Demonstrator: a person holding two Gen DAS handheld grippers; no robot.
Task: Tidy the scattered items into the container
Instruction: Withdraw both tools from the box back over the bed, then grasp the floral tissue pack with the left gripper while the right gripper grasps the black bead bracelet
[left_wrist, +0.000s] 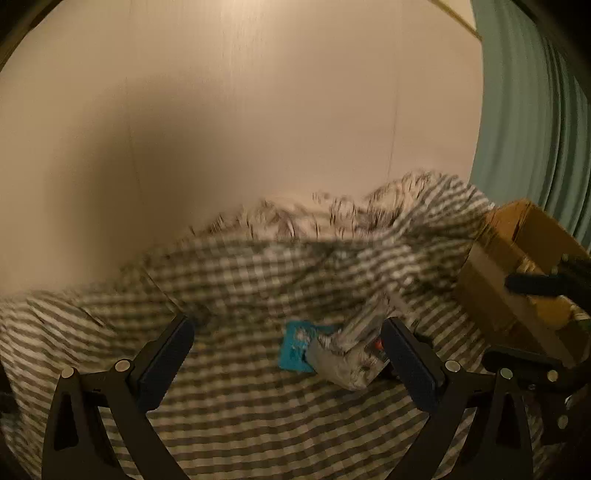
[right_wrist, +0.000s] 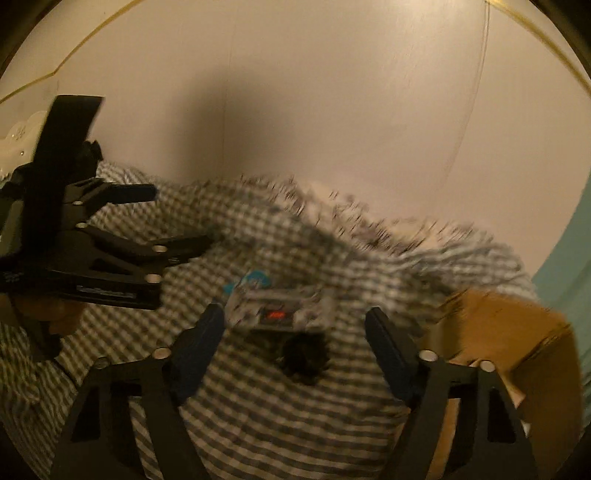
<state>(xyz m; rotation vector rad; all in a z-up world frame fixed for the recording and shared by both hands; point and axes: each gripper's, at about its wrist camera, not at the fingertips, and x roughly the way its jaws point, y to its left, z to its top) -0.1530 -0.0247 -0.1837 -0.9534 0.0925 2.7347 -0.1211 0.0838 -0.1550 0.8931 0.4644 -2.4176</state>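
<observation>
In the left wrist view my left gripper (left_wrist: 288, 343) hangs open over a checked cover, with nothing between its pads. A blue packet (left_wrist: 295, 343) and a silvery wrapped packet (left_wrist: 343, 358) lie just beyond its fingertips, the silvery one close to the right finger. A cardboard box (left_wrist: 517, 258) stands at the right, and my right gripper (left_wrist: 498, 321) shows in front of it. In the right wrist view my right gripper (right_wrist: 295, 325) is open above the silvery packet (right_wrist: 277, 302), the blue packet (right_wrist: 251, 280) and a dark fuzzy lump (right_wrist: 304, 356). The box (right_wrist: 498, 332) stands to its right, and my left gripper (right_wrist: 181, 218) is at the left.
The checked cover (left_wrist: 258, 406) is rumpled into folds toward the back. A pale wall (left_wrist: 258, 110) rises close behind it. A teal curtain (left_wrist: 535, 129) hangs at the right, behind the box. Both views are blurred.
</observation>
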